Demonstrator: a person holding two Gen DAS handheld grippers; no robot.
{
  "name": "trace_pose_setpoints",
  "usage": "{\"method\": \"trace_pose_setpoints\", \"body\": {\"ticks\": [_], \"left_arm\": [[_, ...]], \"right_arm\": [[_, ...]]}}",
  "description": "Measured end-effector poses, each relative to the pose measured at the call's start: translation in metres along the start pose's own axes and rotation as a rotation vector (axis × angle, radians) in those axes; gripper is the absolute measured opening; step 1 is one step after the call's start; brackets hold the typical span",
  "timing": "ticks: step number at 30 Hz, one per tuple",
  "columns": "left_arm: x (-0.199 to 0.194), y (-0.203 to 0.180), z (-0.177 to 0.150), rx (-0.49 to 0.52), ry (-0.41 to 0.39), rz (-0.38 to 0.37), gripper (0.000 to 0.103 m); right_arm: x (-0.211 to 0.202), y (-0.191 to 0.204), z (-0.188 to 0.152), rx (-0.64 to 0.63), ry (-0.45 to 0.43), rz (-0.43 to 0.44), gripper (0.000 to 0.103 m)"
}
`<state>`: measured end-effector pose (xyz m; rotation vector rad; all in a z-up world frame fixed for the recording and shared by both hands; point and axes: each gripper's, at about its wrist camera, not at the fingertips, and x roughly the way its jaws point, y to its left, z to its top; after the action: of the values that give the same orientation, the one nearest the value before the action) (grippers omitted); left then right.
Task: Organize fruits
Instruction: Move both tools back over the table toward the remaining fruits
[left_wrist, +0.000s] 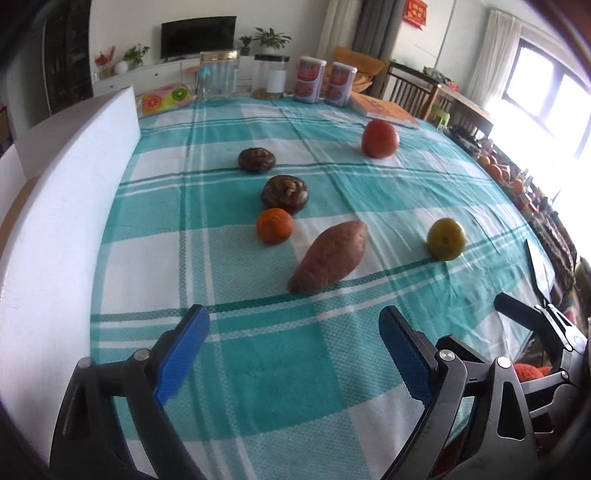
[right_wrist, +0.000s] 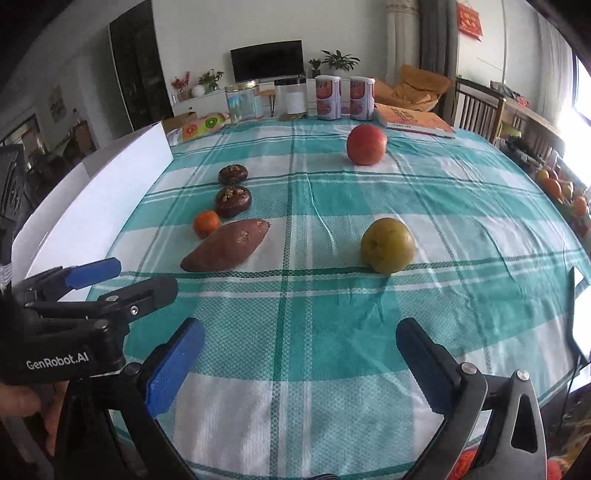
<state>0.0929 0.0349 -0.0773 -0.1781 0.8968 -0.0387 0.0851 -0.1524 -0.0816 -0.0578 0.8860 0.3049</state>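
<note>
Left wrist view: the left gripper (left_wrist: 293, 334) and right gripper (right_wrist: 301, 349) hover wide open, empty, over the checked tablecloth (left_wrist: 280, 373); tangerine (left_wrist: 274, 226) at eleven o'clock, green pear (right_wrist: 388, 244) at one.

Left gripper (left_wrist: 293, 345): black plastic linkage arms with silver pivot screws and blue ribbed finger pads (left_wrist: 183, 349). Right gripper (right_wrist: 301, 356): same black frame, silver screws and blue pads. Left unit's black body reads "GenRobot.AI" in white; bare skin shows beneath.
</note>
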Motion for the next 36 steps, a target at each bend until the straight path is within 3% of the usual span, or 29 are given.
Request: {"method": "trace_pose_setpoints", "body": {"ticks": [2, 4, 10, 12, 15, 20, 36], "left_arm": [[0.006, 0.009, 0.0, -0.023, -0.011, 0.023, 0.094], [0.011, 0.015, -0.001, -0.032, -0.014, 0.039, 0.094], [0.031, 0.017, -0.007, -0.013, 0.004, 0.065, 0.094], [0.04, 0.016, -0.011, 0.011, 0.035, 0.093, 0.094], [0.042, 0.007, -0.017, 0.08, 0.018, 0.148, 0.096], [0.045, 0.008, -0.014, 0.085, 0.032, 0.144, 0.101], [0.045, 0.008, -0.014, 0.085, 0.033, 0.145, 0.102]], "right_arm": [[-0.003, -0.01, 0.003, 0.054, -0.037, 0.012, 0.103], [-0.006, -0.02, 0.002, 0.102, -0.068, -0.04, 0.103], [0.0, -0.057, -0.005, 0.282, -0.038, -0.062, 0.103], [0.004, -0.06, -0.005, 0.293, -0.019, -0.06, 0.103], [0.012, -0.061, -0.004, 0.29, 0.01, -0.053, 0.103], [0.019, -0.067, -0.006, 0.324, 0.033, -0.025, 0.103], [0.02, -0.077, -0.009, 0.385, 0.039, 0.003, 0.103]]}}
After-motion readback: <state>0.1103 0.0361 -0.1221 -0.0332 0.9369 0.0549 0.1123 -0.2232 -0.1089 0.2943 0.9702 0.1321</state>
